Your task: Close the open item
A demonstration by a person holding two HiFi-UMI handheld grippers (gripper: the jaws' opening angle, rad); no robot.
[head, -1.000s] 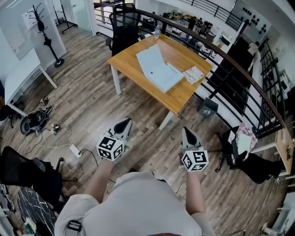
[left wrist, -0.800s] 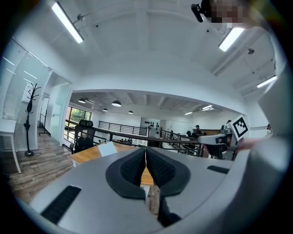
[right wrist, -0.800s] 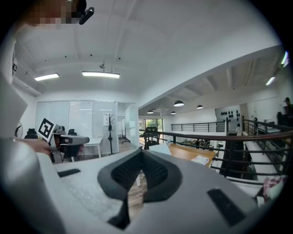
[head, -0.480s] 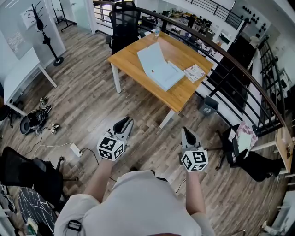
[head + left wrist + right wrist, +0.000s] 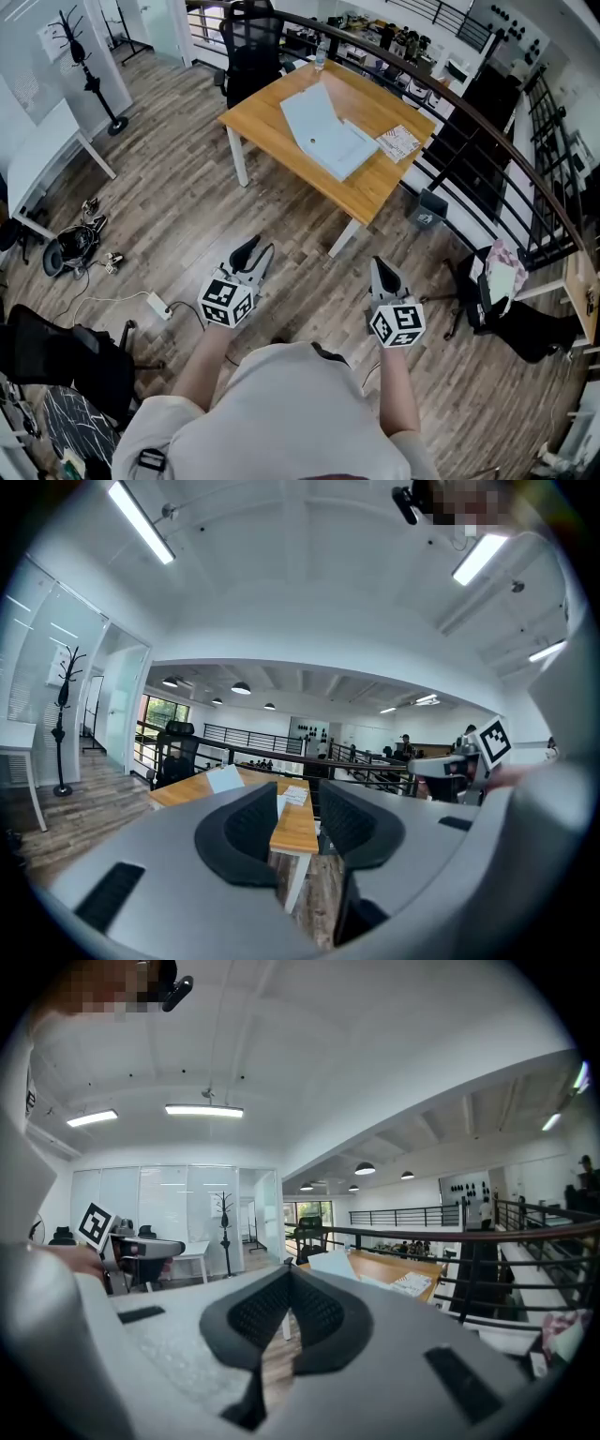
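**Both grippers up, laptop way over on the far table**

So the open item looks like a pale, flat laptop with its thin lid tilted up. It sits in the middle of a square wooden table with white legs, on the far side of the room and well apart from both grippers. A small printed booklet lies just to its right on the same top, and a black mesh office chair is parked at the table's far edge.

The left gripper has its jaws apart. They've just been opening, and there's nothing between the ribbed black pads, only floor and table behind them. The right gripper has its jaws pinched together at the tips, nothing in them either. Both have smooth grey shells, and both hang in the air over the grey-brown plank floor.

A curved dark metal railing runs behind the table on the right, and a white power strip lies on the floor near left.
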